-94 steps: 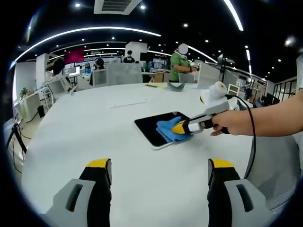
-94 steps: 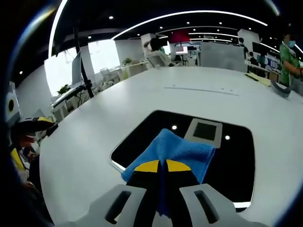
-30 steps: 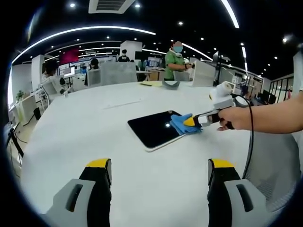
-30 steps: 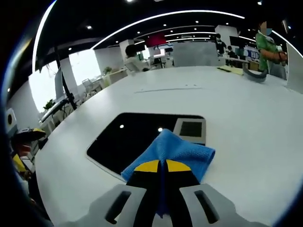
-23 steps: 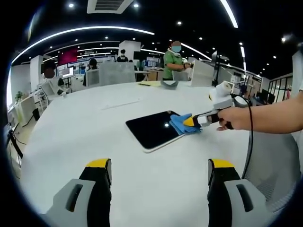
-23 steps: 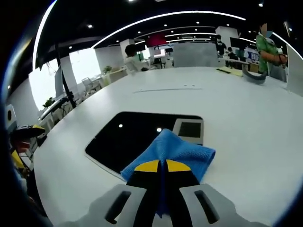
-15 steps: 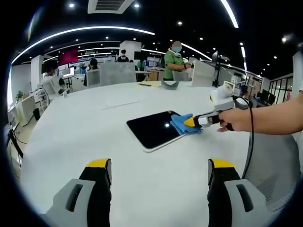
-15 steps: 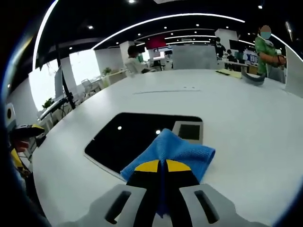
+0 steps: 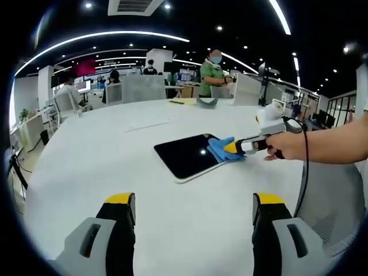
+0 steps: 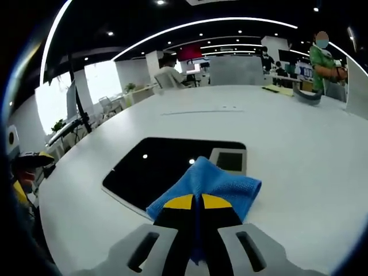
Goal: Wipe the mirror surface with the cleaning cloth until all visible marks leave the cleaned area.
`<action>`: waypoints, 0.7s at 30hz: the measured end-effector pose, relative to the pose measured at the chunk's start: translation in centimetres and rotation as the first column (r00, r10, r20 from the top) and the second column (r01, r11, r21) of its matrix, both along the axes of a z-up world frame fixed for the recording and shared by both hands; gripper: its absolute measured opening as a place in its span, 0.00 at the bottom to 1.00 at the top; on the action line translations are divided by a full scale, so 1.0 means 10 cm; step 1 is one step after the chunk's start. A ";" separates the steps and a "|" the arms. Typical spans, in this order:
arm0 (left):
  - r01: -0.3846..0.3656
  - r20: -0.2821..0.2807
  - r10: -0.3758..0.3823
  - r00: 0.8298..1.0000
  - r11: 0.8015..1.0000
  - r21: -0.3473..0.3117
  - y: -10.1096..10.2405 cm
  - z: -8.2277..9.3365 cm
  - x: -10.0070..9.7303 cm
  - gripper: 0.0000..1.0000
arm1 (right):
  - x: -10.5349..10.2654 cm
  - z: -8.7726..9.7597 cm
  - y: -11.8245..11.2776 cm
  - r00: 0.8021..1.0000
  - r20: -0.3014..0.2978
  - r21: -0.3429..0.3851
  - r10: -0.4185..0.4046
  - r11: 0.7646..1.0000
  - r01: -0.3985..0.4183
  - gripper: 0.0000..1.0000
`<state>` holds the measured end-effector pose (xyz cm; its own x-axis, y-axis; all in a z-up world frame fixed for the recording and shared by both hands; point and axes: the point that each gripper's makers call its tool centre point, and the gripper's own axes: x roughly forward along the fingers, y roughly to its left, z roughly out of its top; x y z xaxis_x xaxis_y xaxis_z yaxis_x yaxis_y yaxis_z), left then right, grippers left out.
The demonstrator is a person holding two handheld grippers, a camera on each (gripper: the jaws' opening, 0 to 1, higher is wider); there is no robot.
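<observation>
On a broad white bench (image 9: 103, 155) in an open-plan office, the right hand-held gripper (image 10: 191, 202) presses a blue cleaning cloth (image 10: 213, 183) against the near edge of a dark mirror (image 10: 167, 164) lying flat on the bench top; its yellow-tipped jaws are clamped together on the cloth, a fold of blue showing between them. The right gripper view shows, close up, the mirror's glossy face throwing back ceiling lights and a pale square panel — a detail too small to make out from the other side. The left gripper view takes in the wider scene: the mirror (image 9: 187, 156) sits near the middle of the bench, the cloth (image 9: 221, 149) bunched at its right-hand edge, and the person's hand (image 9: 283, 145) grips the handle of the right hand-held gripper (image 9: 231, 148), a dark cable looping down from it. The left hand-held gripper (image 9: 192, 207) hangs over bare bench well short of the mirror, its two jaws standing wide apart and holding nothing. At the far edge of the bench a person in a green top (image 9: 214, 73) stands beside yellow papers (image 9: 185, 102) — seen also, further off, in the right gripper view (image 10: 326, 62).
</observation>
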<state>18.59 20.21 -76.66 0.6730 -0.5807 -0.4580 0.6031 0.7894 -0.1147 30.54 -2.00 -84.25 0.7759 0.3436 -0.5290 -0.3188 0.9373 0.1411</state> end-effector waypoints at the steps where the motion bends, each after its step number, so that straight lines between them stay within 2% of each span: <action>1: 0.000 -0.001 0.000 1.000 1.000 -0.001 0.00 0.00 0.00 0.84 | 0.00 0.00 0.00 1.000 0.000 0.001 0.000 1.000 0.000 0.00; 21: -0.005 -0.001 0.005 1.000 1.000 0.001 0.02 -0.01 0.01 0.84 | 0.01 0.00 0.00 1.000 -0.023 0.032 -0.012 0.999 0.012 0.00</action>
